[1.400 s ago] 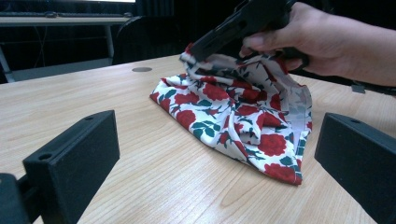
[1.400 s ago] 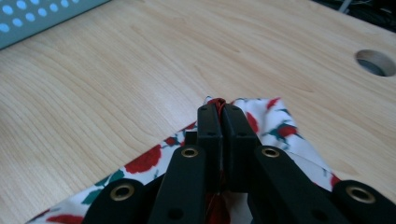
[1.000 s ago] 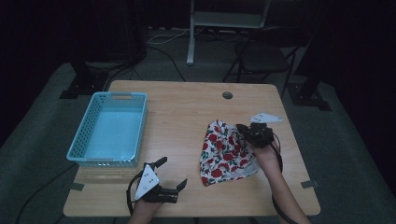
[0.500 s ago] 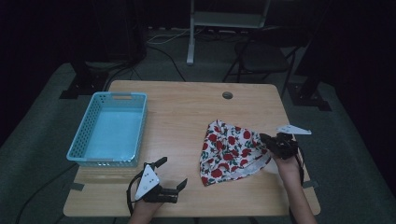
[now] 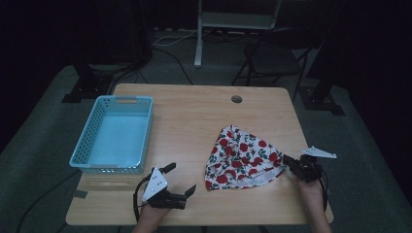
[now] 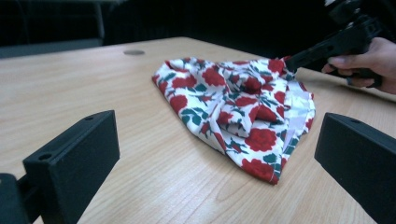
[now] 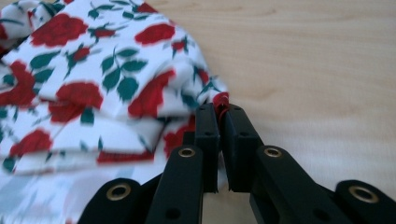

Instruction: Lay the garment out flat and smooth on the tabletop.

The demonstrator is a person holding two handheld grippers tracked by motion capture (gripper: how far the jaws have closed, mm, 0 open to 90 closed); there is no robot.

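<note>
A white cloth printed with red roses lies crumpled on the right half of the wooden table. My right gripper is at the cloth's right edge, shut on a pinch of the fabric; in the right gripper view the jaws close on a red fold of the cloth. Near the front edge rests my left gripper, open and empty, pointing toward the cloth. In the left gripper view the cloth lies ahead between the spread jaws, and the right gripper holds its far corner.
A light blue plastic basket with nothing in it stands at the table's left side. A round cable hole sits near the far edge. Bare wood lies between basket and cloth. Dark floor, cables and stands surround the table.
My right gripper has pulled the cloth's corner from the cloth's middle out to the right and toward the front, spreading the fabric wider. The left gripper has stayed still.
</note>
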